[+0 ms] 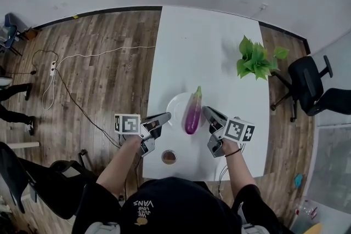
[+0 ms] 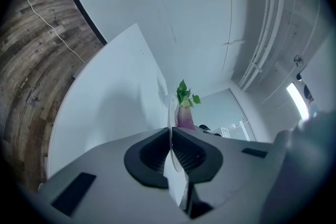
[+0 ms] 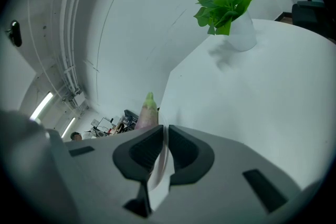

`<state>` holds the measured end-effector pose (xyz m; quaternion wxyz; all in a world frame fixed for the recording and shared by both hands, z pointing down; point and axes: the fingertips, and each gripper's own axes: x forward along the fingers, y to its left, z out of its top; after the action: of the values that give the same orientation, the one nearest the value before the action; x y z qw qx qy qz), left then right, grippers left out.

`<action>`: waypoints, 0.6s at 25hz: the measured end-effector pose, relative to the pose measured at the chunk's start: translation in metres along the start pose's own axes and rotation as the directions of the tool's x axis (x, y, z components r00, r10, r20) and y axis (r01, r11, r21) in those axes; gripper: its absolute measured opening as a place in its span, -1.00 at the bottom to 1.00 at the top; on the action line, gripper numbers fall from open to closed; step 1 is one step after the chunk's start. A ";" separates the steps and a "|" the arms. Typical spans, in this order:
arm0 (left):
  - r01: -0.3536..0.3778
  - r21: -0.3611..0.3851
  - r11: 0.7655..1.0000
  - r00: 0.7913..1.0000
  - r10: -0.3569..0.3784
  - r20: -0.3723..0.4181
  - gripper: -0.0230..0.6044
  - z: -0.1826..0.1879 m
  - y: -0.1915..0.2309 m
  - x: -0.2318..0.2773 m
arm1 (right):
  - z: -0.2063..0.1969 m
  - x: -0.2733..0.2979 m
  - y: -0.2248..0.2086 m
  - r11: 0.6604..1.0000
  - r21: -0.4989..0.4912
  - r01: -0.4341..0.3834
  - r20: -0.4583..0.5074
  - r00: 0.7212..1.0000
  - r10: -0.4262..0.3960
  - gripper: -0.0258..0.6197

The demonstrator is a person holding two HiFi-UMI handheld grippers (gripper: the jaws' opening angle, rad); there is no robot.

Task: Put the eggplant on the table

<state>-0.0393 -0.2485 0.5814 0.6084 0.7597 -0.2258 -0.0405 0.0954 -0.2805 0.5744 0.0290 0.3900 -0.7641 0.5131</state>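
Observation:
A purple eggplant (image 1: 192, 112) with a green stem lies on a white plate (image 1: 175, 103) over the near part of the white table (image 1: 208, 46). My left gripper (image 1: 165, 117) is shut on the plate's left rim, and my right gripper (image 1: 207, 112) is shut on its right rim. The left gripper view has the plate (image 2: 169, 111) edge-on, pinched in the left gripper (image 2: 171, 136), with the eggplant (image 2: 185, 116) beyond. In the right gripper view the right gripper (image 3: 164, 137) clamps the thin rim (image 3: 158, 174), and the eggplant (image 3: 148, 112) rises past it. Whether the plate rests on the table I cannot tell.
A small round brown-topped thing (image 1: 169, 157) sits on the table near its front edge. A leafy plant in a white vase (image 1: 254, 57) stands at the table's right side. A black office chair (image 1: 308, 84) is to the right, and cables (image 1: 66, 90) lie on the wooden floor to the left.

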 end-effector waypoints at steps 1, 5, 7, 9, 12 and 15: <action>-0.005 0.000 1.000 1.000 0.005 -0.002 -0.85 0.002 0.003 0.002 | 0.002 0.003 -0.003 1.000 -0.005 -0.002 -0.005 1.000 0.002 -0.79; -0.024 -0.009 1.000 1.000 0.024 -0.007 -0.85 0.009 0.015 0.013 | 0.008 0.017 -0.017 1.000 -0.020 -0.001 -0.025 1.000 0.000 -0.79; -0.036 -0.015 0.999 0.999 0.036 -0.014 -0.85 0.010 0.023 0.017 | 0.008 0.022 -0.024 1.000 -0.016 0.002 -0.039 0.999 -0.002 -0.79; -0.048 -0.026 0.999 0.999 0.048 -0.025 -0.85 0.011 0.029 0.020 | 0.007 0.026 -0.030 1.000 -0.014 0.004 -0.052 0.999 -0.005 -0.79; -0.069 -0.041 0.997 0.997 0.067 -0.037 -0.85 0.009 0.038 0.022 | 0.005 0.031 -0.036 1.000 -0.015 0.010 -0.067 0.998 -0.011 -0.79; -0.085 -0.055 0.995 0.996 0.083 -0.045 -0.85 0.008 0.043 0.025 | 0.003 0.034 -0.043 1.000 -0.015 0.019 -0.082 0.996 -0.020 -0.79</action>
<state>-0.0321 -0.2722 0.6249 0.6354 0.7328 -0.2434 -0.0050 0.0993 -0.3095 0.6206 0.0679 0.3758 -0.7620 0.5230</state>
